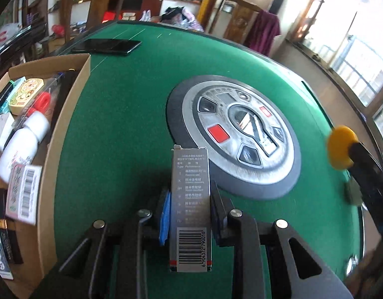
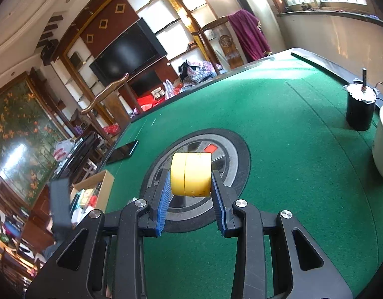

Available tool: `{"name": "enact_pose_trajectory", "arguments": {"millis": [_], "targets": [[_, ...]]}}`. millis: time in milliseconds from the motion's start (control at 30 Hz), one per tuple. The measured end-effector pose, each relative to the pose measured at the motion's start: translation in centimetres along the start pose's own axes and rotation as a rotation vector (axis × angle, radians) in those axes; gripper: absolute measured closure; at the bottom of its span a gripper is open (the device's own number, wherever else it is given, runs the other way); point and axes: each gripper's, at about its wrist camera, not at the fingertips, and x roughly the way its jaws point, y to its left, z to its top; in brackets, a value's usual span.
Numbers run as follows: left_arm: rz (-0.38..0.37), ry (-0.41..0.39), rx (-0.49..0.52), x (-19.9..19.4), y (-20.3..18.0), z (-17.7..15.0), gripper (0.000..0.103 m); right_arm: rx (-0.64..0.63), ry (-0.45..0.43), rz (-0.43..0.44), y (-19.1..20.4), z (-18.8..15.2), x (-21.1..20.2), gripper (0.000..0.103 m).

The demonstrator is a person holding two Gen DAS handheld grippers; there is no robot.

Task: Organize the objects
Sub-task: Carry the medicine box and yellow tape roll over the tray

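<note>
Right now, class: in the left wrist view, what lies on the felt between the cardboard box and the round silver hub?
Nothing: in the left wrist view, bare green felt separates the cardboard box from the silver hub. The black phone lies farther back.

right tongs clamping yellow tin, green table

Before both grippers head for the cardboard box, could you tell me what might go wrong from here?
1. The left gripper pinches the grey carton only on its lower part; the long free end could swing or slip if it bumps anything.
2. The cardboard box already looks crowded with bottles and packets, so the carton may not settle flat.
3. The right gripper clamps the round yellow tin by its flat ends; it might pivot or slip between the pads.
</note>
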Motion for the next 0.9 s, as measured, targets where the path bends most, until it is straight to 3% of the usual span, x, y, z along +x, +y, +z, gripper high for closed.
{"name": "enact_pose_trajectory", "arguments": {"millis": [333, 633, 900], "targets": [[-0.083, -0.099, 0.042, -4.8, 1.2, -2.1, 0.077, -0.062, 0.047, 0.017, 1.3, -0.8, 1.3, 0.072], [-0.166, -0.170, 0.014, -8.7, 2.9, -2.6, 0.077, -0.119, 0.083, 0.020, 3.0, -2.2, 2.2, 0.072], [-0.211, -0.236, -0.027, -12.6, 6.8, -2.1, 0.077, -0.181, 0.123, 0.066, 7.0, -4.2, 3.0, 0.072]]}}
